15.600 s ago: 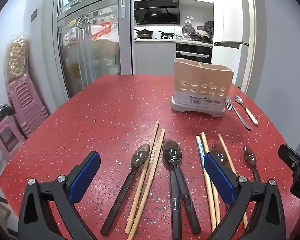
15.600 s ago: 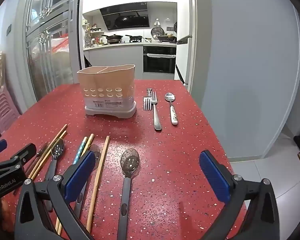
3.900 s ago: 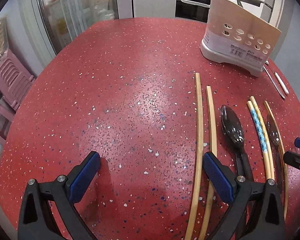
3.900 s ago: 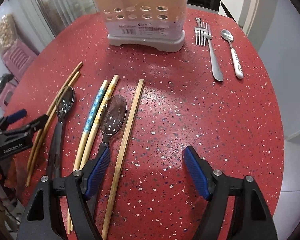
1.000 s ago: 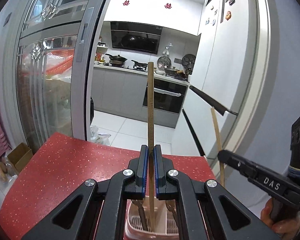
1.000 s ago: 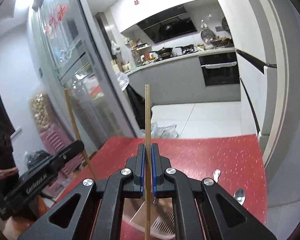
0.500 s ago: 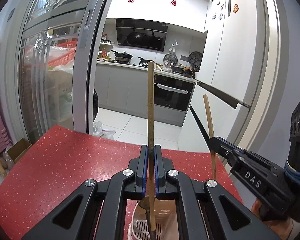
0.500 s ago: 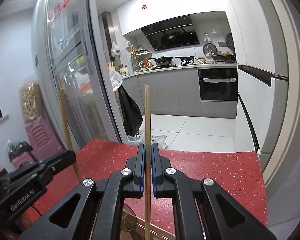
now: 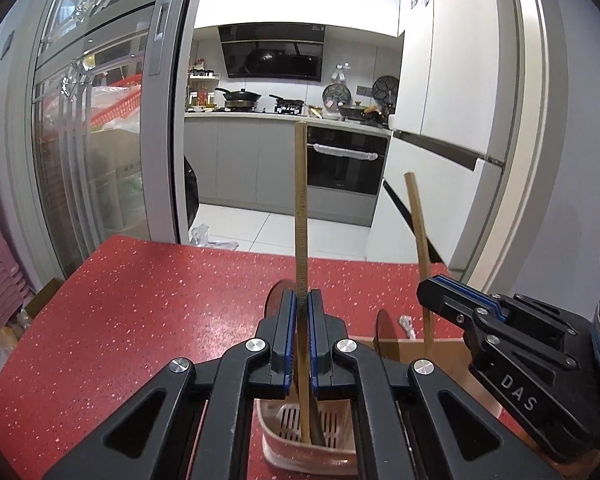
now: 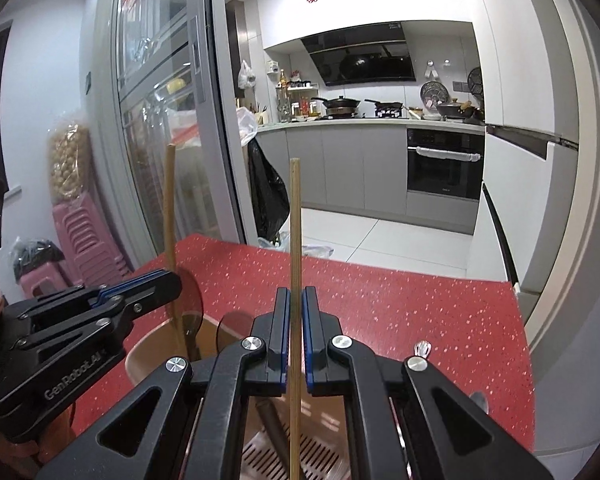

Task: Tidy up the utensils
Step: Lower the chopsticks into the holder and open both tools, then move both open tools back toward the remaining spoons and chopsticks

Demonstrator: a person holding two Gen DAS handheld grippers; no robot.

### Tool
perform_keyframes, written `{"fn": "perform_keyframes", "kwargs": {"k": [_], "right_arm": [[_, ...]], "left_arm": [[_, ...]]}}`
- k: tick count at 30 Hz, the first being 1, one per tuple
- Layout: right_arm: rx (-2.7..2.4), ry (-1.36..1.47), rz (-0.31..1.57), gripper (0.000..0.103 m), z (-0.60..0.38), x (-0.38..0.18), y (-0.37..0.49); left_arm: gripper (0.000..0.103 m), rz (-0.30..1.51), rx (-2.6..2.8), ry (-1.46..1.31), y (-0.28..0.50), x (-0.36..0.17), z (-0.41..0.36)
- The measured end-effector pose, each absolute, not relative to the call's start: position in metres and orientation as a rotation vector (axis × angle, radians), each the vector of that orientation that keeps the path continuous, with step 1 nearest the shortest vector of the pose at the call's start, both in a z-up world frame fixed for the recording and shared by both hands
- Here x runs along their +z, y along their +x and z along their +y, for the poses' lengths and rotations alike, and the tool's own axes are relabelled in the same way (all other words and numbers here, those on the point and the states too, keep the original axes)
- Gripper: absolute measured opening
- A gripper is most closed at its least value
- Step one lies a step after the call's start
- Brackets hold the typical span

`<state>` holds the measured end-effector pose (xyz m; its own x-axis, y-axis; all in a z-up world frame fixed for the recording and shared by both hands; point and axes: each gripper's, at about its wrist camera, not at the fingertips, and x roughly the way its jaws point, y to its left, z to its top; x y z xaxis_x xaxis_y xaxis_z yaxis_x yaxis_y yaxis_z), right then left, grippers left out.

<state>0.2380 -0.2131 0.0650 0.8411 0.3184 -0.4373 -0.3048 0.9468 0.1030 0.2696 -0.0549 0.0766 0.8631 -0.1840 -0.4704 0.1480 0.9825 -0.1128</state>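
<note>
My left gripper (image 9: pixel 301 300) is shut on a wooden chopstick (image 9: pixel 300 200) held upright, its lower end down inside the beige utensil holder (image 9: pixel 300 450). My right gripper (image 10: pixel 295 298) is shut on a second wooden chopstick (image 10: pixel 295 232), also upright, its lower end inside the holder (image 10: pixel 156 350). Each gripper shows in the other's view: the right one (image 9: pixel 452 294) with its chopstick (image 9: pixel 418 240), the left one (image 10: pixel 156 280) with its chopstick (image 10: pixel 169 208). Dark spoon bowls (image 10: pixel 190 300) stick up from the holder.
The red speckled table (image 9: pixel 140 304) spreads under both grippers. A metal fork tip (image 10: pixel 422 348) and a spoon (image 10: pixel 480 400) lie to the right of the holder. Glass sliding doors (image 9: pixel 80 140) stand at the left, the kitchen behind.
Both grippers have come lower over the holder with their chopsticks; more of the table and holder shows, and the chopstick ends sit deeper inside it.
</note>
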Motion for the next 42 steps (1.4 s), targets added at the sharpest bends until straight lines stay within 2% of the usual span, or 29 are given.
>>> {"fn": "perform_keyframes", "kwargs": {"k": [14, 15, 17, 18, 19, 23, 25, 34, 42], "right_arm": [[0.363, 0.050, 0.581, 0.008, -0.215, 0.058, 0.237], [0.362, 0.052, 0.589, 0.012, -0.214, 0.057, 0.237], [0.358, 0.067, 0.597, 0.026, -0.216, 0.058, 0.234], [0.357, 0.076, 0.596, 0.037, -0.217, 0.059, 0.233], [0.355, 0.085, 0.593, 0.040, -0.219, 0.060, 0.231], [0.362, 0.113, 0.581, 0.042, -0.224, 0.073, 0.217], [0.368, 0.118, 0.580, 0.048, -0.225, 0.075, 0.208], [0.375, 0.151, 0.665, 0.064, -0.223, 0.067, 0.150], [0.340, 0.167, 0.806, 0.067, -0.222, 0.036, 0.112]], "left_arm": [[0.031, 0.587, -0.159, -0.048, 0.255, 0.068, -0.055], [0.031, 0.588, -0.161, -0.047, 0.252, 0.069, -0.055], [0.031, 0.591, -0.163, -0.043, 0.247, 0.070, -0.054], [0.031, 0.591, -0.162, -0.040, 0.244, 0.071, -0.053], [0.031, 0.593, -0.159, -0.034, 0.240, 0.071, -0.052], [0.031, 0.619, -0.157, -0.024, 0.225, 0.071, -0.045], [0.031, 0.642, -0.152, -0.024, 0.215, 0.069, -0.039], [0.031, 0.738, -0.112, 0.001, 0.165, 0.050, -0.012], [0.031, 0.808, -0.091, 0.007, 0.120, 0.024, 0.006]]}}
